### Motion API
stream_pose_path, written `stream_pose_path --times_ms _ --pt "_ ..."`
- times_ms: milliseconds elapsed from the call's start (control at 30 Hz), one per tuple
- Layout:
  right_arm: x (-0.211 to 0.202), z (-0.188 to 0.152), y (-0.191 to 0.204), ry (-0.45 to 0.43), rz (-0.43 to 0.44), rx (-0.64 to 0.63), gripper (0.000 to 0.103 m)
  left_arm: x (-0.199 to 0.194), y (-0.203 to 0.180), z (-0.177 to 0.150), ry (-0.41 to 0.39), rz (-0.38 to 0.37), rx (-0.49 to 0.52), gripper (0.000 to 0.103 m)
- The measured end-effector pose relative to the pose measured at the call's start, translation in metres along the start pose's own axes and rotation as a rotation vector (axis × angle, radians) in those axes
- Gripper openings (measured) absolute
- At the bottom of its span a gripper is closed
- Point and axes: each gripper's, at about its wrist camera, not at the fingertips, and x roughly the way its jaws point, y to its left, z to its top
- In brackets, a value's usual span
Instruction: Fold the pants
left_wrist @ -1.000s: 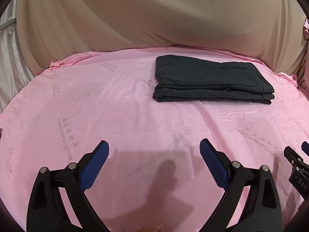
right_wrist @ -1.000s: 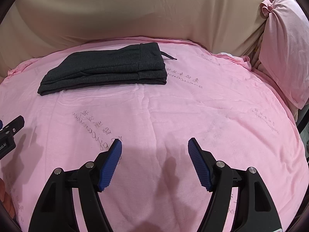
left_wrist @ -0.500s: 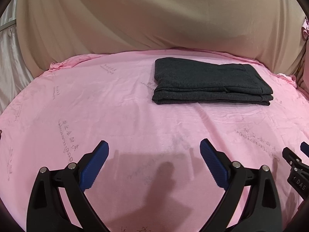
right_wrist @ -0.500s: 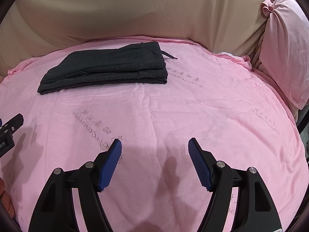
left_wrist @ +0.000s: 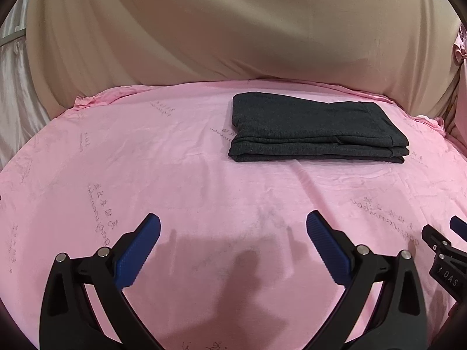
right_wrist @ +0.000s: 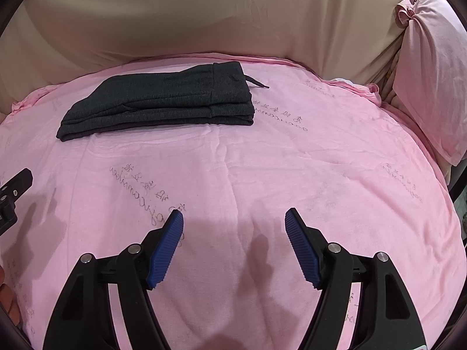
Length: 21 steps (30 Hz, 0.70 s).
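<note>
Dark pants (left_wrist: 316, 129) lie folded in neat stack at far side of pink sheet (left_wrist: 163, 175). Looks finished, maybe.

Left gripper (left_wrist: 233, 246) spread wide, just widened, nothing inside. Right gripper (right_wrist: 234, 246) released, empty.

Best: keep 2 grippers back, don't bump stack.

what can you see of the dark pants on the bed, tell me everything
The pants are dark charcoal grey, a soft knit-looking fabric, folded into a flat, neat rectangle of several stacked layers. The layered edges face the cameras. In the right wrist view the waistband end lies on the right, with a thin drawstring trailing out onto the pink sheet. They lie flat at the far side of the bed, near the beige cloth backdrop. Only the sheet touches them; both grippers are well short of them.
</note>
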Motion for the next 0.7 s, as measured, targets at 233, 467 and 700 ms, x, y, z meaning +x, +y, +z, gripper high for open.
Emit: stream_pose_path --times_ms 233,467,700 --pt "0.0003 0.0005 -0.0001 0.001 0.001 0.000 0.070 -0.0009 -0.0017 -0.0005 -0.002 0.004 0.010 0.098" --pt "0.0002 0.0007 -0.0002 0.001 0.001 -0.001 0.070 -0.0014 -0.0028 -0.0005 -0.003 0.009 0.020 0.098" --pt "0.0001 0.0007 -0.0004 0.001 0.002 -0.002 0.070 -0.0009 -0.0034 -0.0002 -0.004 0.012 0.022 0.098"
